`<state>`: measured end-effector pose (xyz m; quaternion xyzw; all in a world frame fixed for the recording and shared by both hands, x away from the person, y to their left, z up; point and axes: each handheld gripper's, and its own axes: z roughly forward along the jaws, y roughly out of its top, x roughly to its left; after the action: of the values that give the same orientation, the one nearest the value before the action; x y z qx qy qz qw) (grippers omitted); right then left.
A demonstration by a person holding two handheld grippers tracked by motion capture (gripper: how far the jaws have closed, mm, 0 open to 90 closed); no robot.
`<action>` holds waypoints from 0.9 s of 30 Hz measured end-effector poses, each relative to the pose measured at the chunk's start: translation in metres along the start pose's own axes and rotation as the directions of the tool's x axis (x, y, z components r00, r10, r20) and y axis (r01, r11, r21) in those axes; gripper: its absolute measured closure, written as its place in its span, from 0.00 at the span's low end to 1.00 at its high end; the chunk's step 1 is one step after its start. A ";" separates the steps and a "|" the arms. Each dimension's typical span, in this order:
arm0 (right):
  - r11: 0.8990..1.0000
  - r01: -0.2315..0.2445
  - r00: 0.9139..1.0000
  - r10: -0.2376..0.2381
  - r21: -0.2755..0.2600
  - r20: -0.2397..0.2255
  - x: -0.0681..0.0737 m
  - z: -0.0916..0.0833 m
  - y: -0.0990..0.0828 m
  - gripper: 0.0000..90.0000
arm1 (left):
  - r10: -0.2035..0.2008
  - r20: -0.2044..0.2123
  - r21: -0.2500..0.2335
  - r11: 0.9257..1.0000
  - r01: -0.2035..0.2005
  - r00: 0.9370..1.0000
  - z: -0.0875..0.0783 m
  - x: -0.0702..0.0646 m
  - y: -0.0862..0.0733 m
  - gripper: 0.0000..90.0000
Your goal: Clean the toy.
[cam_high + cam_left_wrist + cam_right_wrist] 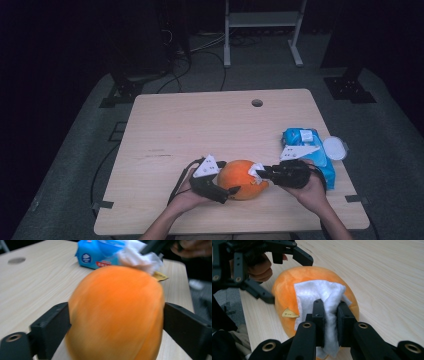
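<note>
An orange plush fruit [240, 179] [115, 315] [284, 290] lies on the wooden table [200, 125] near its front edge. My left gripper [231, 176] [116, 322] straddles it from the left. Its jaws stand wide on either side of the fruit, close to its surface but without squeezing it. From the right, my right gripper [261, 173] [330, 307] is shut on a folded white wipe [256, 170] [317, 292] [140, 257]. The wipe lies flat against the fruit's right side, next to a small yellow tag [290, 313].
A blue pack of wipes [307, 150] [97, 255] lies behind my right hand, with a round white lid [334, 148] beside it near the table's right edge. A round hole [257, 103] sits at the table's far side. A metal stand [262, 30] is on the floor beyond.
</note>
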<state>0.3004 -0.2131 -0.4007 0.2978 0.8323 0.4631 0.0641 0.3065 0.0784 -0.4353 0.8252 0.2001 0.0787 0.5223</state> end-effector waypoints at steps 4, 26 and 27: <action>1.000 0.023 1.000 -0.023 -0.007 0.001 0.012 -0.001 0.002 0.87 | 0.049 0.006 0.023 0.999 -0.049 0.999 0.005 -0.005 -0.001 0.19; 0.989 0.147 0.989 -0.147 0.002 -0.008 0.044 0.017 0.010 0.87 | 0.010 0.072 0.034 0.999 -0.013 0.997 0.010 -0.010 -0.006 0.12; 0.989 0.151 0.989 -0.151 0.004 -0.006 0.043 0.017 0.009 0.87 | 0.009 0.066 0.032 0.999 -0.011 0.998 0.009 -0.009 -0.006 0.16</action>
<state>0.2756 -0.1727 -0.3956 0.2329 0.8535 0.4561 0.0958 0.3000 0.0697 -0.4438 0.8366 0.1799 0.0506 0.5149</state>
